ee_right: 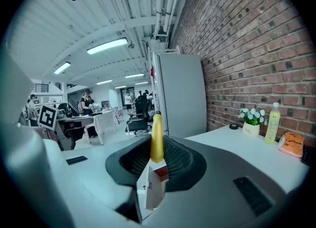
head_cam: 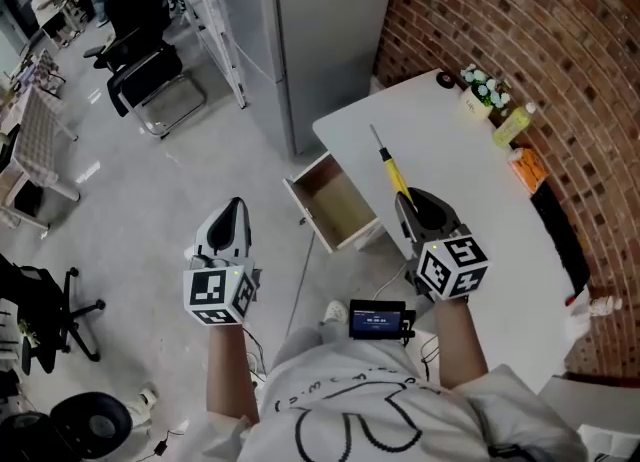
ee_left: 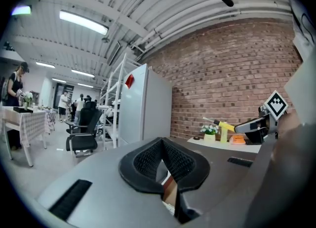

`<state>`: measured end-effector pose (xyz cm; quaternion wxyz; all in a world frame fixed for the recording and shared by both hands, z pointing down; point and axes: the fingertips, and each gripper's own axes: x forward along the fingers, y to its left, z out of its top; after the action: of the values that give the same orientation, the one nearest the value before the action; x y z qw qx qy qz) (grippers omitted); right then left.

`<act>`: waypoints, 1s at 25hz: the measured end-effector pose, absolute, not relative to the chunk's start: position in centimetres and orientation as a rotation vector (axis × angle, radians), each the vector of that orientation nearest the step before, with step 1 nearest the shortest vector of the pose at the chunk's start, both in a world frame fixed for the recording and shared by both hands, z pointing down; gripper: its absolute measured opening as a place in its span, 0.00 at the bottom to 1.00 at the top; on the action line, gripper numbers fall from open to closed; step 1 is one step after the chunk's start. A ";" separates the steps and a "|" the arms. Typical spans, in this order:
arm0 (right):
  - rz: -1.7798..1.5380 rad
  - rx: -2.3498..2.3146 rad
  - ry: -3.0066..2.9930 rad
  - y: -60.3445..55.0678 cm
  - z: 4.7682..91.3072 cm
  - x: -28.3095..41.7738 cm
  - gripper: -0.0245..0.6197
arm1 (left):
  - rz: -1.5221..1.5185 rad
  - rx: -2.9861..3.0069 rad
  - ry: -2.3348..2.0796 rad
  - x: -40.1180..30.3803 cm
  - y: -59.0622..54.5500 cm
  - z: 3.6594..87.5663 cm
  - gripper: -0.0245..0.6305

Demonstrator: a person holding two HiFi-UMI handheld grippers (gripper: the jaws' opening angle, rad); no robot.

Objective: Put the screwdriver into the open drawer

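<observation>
Now the right gripper (head_cam: 410,202) pinches the screwdriver (head_cam: 390,164) handle between its jaws.

Screwdriver (head_cam: 391,168) handle reads to us as glossy yellow plastic, shaft as bare metal. Table (head_cam: 480,200) is smooth white, matt. Drawer (head_cam: 335,205) inside looks like pale wood, its front smooth white. Brick wall (head_cam: 520,20) is rough. Floor (head_cam: 150,180) is smooth grey with a slight sheen. Right gripper (ee_right: 158,145) and left gripper (ee_left: 161,143) have black, ribbed, rubbery-looking pads (ee_right: 180,162); their bodies are smooth matt plastic.
</observation>
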<state>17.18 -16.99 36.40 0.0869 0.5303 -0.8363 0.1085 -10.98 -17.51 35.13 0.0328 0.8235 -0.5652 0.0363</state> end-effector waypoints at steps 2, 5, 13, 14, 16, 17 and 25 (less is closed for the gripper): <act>0.337 1.554 -2.491 -17.9 36.7 16.3 0.15 | 0.116 2.497 -1.764 -12.5 -17.9 35.5 0.05; 0.343 1.517 -2.494 -19.2 37.1 14.5 0.15 | 0.110 2.437 -1.802 -15.1 -18.4 36.3 0.06; 0.356 1.482 -2.481 -23.4 37.5 9.9 0.15 | 0.118 2.383 -1.822 -20.4 -21.5 37.1 0.06; 0.353 1.475 -2.479 -23.8 37.5 9.3 0.15 | 0.117 2.381 -1.821 -21.0 -22.0 37.1 0.06; 0.351 1.465 -2.470 -24.8 37.7 8.1 0.15 | 0.116 2.379 -1.814 -22.0 -23.0 37.3 0.06; 0.355 1.463 -2.463 -25.2 37.9 7.6 0.15 | 0.117 2.378 -1.806 -22.4 -23.3 37.5 0.06; 0.420 1.431 -2.414 -27.3 41.3 5.2 0.15 | 0.159 2.363 -1.716 -23.5 -25.5 40.8 0.06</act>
<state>5.20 -27.31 41.26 0.1513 0.4986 -0.8409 0.1464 -23.48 -25.48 40.76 0.1082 0.8033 -0.5831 0.0541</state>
